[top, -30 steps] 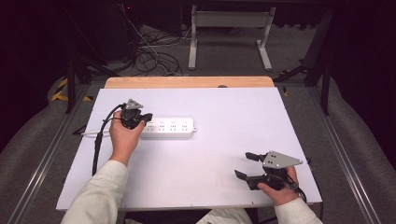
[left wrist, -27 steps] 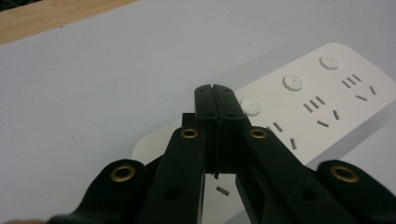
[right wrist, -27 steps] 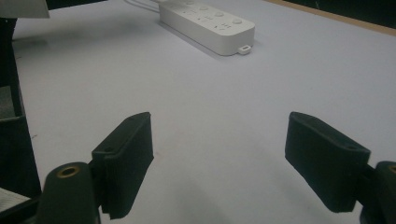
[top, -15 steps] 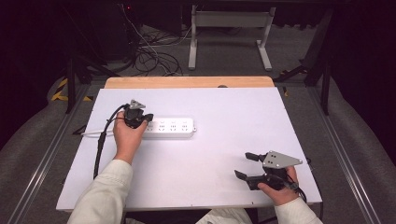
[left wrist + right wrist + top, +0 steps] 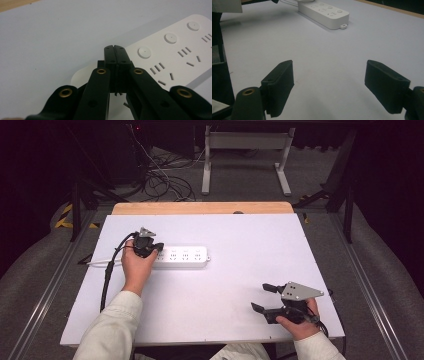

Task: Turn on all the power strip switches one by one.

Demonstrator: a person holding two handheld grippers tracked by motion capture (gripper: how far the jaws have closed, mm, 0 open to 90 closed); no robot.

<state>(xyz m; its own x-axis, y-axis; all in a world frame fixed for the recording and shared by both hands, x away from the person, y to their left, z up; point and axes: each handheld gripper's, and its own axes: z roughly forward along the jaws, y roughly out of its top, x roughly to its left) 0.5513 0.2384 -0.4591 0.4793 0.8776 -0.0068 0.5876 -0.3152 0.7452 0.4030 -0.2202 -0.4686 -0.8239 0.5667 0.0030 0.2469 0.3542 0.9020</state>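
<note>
A white power strip (image 5: 182, 256) lies flat on the white table (image 5: 240, 235), left of centre. My left gripper (image 5: 158, 248) is shut, its jaws pressed together with nothing seen between them. Its tips hover over the strip's left end, and whether they touch it I cannot tell. In the left gripper view the shut left gripper (image 5: 115, 48) points past the power strip (image 5: 175, 50) with its round buttons and sockets. My right gripper (image 5: 261, 297) rests open near the table's front right corner. In the right gripper view, the right gripper (image 5: 329, 75) faces bare table, with the power strip (image 5: 324, 11) far off.
The strip's white cord (image 5: 97, 264) runs off to the left edge. A black cable (image 5: 107, 275) trails from the left gripper along the forearm. A wooden strip (image 5: 200, 208) borders the table's far edge. Cables (image 5: 165, 182) and a metal stand (image 5: 245, 150) are on the floor beyond.
The left forearm has shifted slightly; its gripper stays shut at the strip's left end. The right gripper has not moved.
</note>
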